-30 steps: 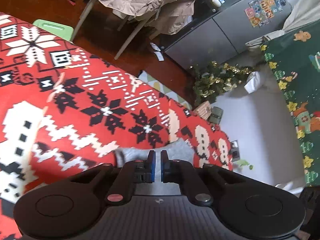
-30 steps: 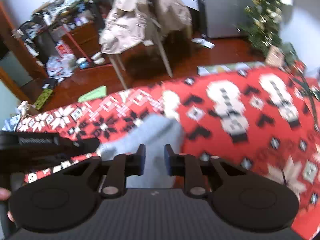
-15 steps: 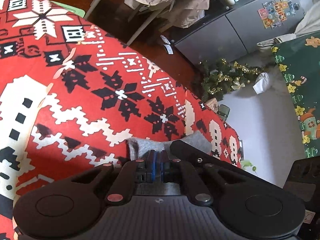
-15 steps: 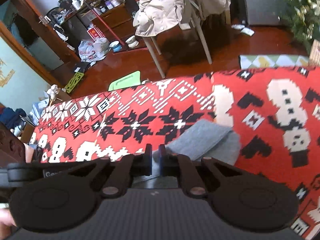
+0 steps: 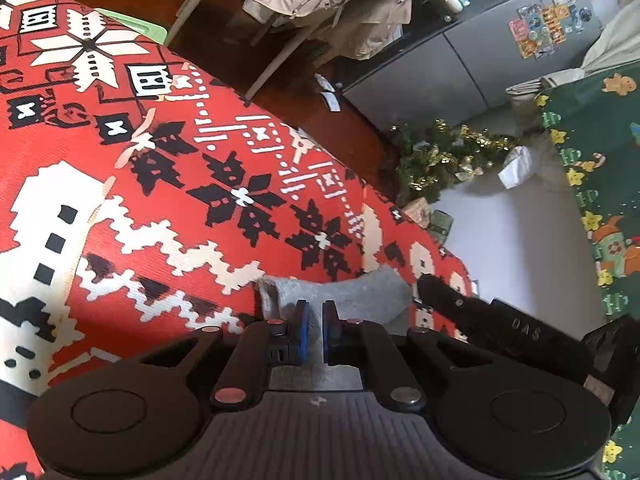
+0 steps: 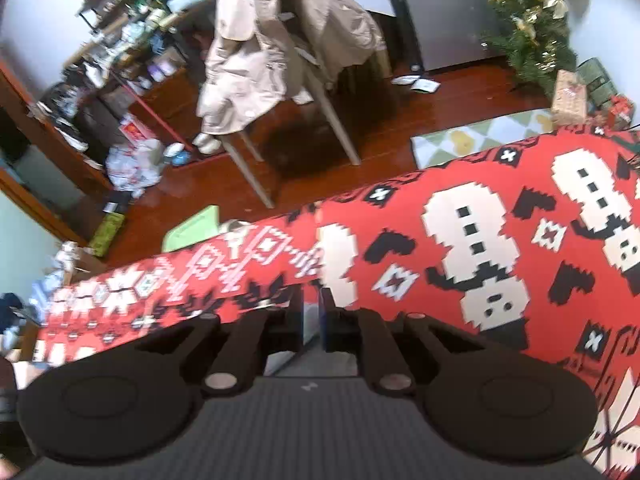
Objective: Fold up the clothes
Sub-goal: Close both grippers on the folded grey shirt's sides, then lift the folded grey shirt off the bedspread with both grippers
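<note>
The small grey knitted garment lay on the red tablecloth with white snowmen and black snowflake patterns, near the edge of the table that faced the white wall. In the left wrist view, the left gripper had its two fingers with blue pads brought almost together, and the near edge of the grey cloth went into the narrow gap between them, so the fingers were closed on the garment. The rest of the cloth stretched forward and to the right from the fingertips, a little raised and folded.

The black finger of the right gripper came in from the right side and its tip was just beside the right corner of the same garment. In the right wrist view the right gripper was also nearly shut (the picture was blurred here). Only a thin pale grey strip showed between its fingers, close to the fingertips, and I could not tell for sure if this strip was the garment or if the pads pressed on it.

Behind the table stood a chair with a beige jacket thrown over it, a grey refrigerator with colourful magnets and a small Christmas tree with golden decoration on the dark wooden floor.
</note>
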Available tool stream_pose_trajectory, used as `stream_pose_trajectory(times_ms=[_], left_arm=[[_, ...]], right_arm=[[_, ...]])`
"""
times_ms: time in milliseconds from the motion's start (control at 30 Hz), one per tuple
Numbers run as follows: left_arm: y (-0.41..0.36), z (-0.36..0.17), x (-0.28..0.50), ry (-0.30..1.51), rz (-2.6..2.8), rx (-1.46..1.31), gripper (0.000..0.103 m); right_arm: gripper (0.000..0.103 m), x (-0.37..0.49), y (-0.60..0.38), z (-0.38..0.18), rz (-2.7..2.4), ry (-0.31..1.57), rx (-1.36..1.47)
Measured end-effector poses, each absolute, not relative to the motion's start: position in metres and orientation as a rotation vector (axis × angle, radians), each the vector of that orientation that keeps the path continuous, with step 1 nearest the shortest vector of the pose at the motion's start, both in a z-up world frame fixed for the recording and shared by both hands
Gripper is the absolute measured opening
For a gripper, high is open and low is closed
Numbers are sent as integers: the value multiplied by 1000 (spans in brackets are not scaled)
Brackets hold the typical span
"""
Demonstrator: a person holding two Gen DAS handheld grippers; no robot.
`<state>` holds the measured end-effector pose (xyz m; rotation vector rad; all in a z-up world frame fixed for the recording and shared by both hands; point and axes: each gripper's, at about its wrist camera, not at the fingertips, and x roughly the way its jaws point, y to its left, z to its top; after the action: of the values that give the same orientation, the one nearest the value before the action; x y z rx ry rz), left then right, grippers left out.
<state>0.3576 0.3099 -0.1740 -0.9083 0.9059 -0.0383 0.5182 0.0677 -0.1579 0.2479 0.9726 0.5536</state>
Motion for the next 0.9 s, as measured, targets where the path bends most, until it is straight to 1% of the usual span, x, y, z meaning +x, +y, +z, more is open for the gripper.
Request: stream_pose_trajectory(times_ms=[133, 333, 533, 667, 800, 900], left_arm=[[301, -173, 355, 935, -82, -853, 5], [303, -176, 347, 952, -68, -840, 5], [310, -173, 328, 953, -33, -872, 5], [309, -165, 321, 936, -78, -910, 5], [297, -172, 320, 976, -93, -889, 5], [291, -180, 315, 1013, -79, -836, 5]], right_arm=[[8, 500, 79, -161, 661, 1017, 222], [8, 495, 68, -174, 575, 1030, 249], [9, 488, 57, -165, 568, 1016, 238], [10, 468, 53, -157, 578, 1029, 290], [10, 443, 63, -155, 611, 1063, 326], [10, 431, 63, -167, 593, 1115, 333]])
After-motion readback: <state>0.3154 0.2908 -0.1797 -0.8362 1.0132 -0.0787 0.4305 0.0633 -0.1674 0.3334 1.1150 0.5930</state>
